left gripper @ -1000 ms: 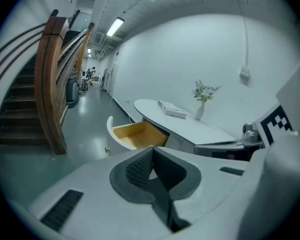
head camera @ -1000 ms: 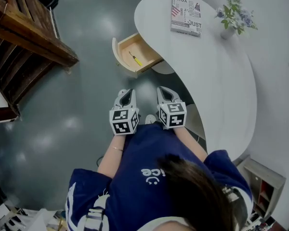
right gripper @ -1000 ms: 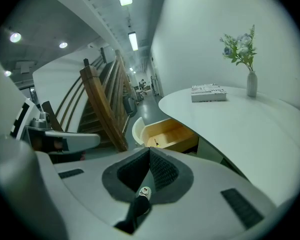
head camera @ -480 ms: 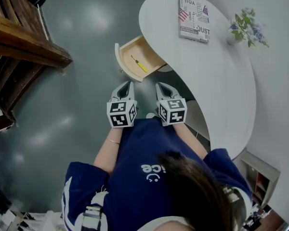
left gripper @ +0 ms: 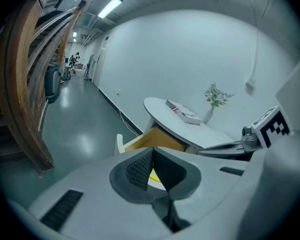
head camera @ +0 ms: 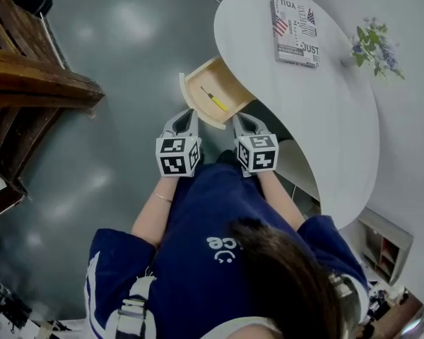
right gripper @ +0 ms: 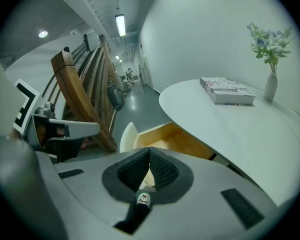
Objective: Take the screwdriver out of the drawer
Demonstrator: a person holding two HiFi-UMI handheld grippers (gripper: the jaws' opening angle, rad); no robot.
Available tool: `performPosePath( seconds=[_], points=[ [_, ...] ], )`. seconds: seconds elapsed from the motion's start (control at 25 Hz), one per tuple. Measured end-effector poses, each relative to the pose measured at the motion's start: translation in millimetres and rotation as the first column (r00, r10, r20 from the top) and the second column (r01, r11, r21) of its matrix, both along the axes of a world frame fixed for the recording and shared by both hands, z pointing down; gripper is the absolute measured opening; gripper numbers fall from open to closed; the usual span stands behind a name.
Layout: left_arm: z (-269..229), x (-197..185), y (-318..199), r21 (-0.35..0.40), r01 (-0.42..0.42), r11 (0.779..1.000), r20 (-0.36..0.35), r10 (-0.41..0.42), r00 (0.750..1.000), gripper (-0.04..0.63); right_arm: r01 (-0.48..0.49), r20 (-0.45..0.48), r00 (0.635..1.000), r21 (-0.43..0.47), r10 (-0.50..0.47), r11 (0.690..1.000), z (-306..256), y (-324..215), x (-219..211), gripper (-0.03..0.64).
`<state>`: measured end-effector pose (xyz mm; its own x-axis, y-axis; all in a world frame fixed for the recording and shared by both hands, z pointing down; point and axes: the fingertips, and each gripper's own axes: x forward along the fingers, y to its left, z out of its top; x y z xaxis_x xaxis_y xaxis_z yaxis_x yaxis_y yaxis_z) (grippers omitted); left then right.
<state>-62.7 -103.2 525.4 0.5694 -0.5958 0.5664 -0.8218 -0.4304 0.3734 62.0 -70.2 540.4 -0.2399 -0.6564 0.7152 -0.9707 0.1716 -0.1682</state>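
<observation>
An open wooden drawer (head camera: 198,94) juts from under the white table (head camera: 318,119), and a yellow-handled screwdriver (head camera: 215,101) lies inside on its bottom. My left gripper (head camera: 186,116) hovers just short of the drawer's front panel, its jaws shut with nothing between them. My right gripper (head camera: 240,121) is level with it to the right, by the drawer's near corner, also shut and empty. In the left gripper view the drawer (left gripper: 140,143) shows beyond the closed tips (left gripper: 152,149). In the right gripper view the drawer (right gripper: 167,135) lies straight ahead of the closed tips (right gripper: 150,149).
A book (head camera: 295,22) and a small vase of flowers (head camera: 371,44) rest on the table's far part. A wooden staircase (head camera: 35,83) rises at the left over glossy grey floor (head camera: 127,41). The person's dark blue top fills the bottom of the head view.
Both grippers have moved forward together and now sit right at the drawer's front, where a second ago a stretch of floor lay between them and it. Their jaws stayed shut.
</observation>
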Motion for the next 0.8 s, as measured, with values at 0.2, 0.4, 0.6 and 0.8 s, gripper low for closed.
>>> performPosePath(
  seconds=[0.2,0.4,0.6,0.8],
  points=[
    [3.4,-6.8,-15.8,-0.01,-0.02,1.0,0.014,0.02,1.0,0.005,0.02,-0.016,1.0,-0.047,-0.02,0.999,8.9,-17.3,-7.4,0.008],
    [3.2,-0.4,-28.1,-0.011,-0.027,1.0,0.029,0.028,0.999,0.005,0.118,-0.051,0.991,-0.108,-0.124,0.987,23.7,-33.4,-10.2,0.009],
    [-0.6,-1.9,-41.8,-0.008,0.01,1.0,0.049,-0.009,0.999,0.005,0.221,-0.038,0.972,-0.196,-0.233,0.955,42.5,-42.6,-15.1,0.043],
    [-0.4,-5.1,-53.7,-0.012,0.064,0.998,0.058,-0.063,0.996,0.005,0.306,-0.03,0.945,-0.27,-0.326,0.913,65.1,-48.3,-20.1,0.07]
  ],
)
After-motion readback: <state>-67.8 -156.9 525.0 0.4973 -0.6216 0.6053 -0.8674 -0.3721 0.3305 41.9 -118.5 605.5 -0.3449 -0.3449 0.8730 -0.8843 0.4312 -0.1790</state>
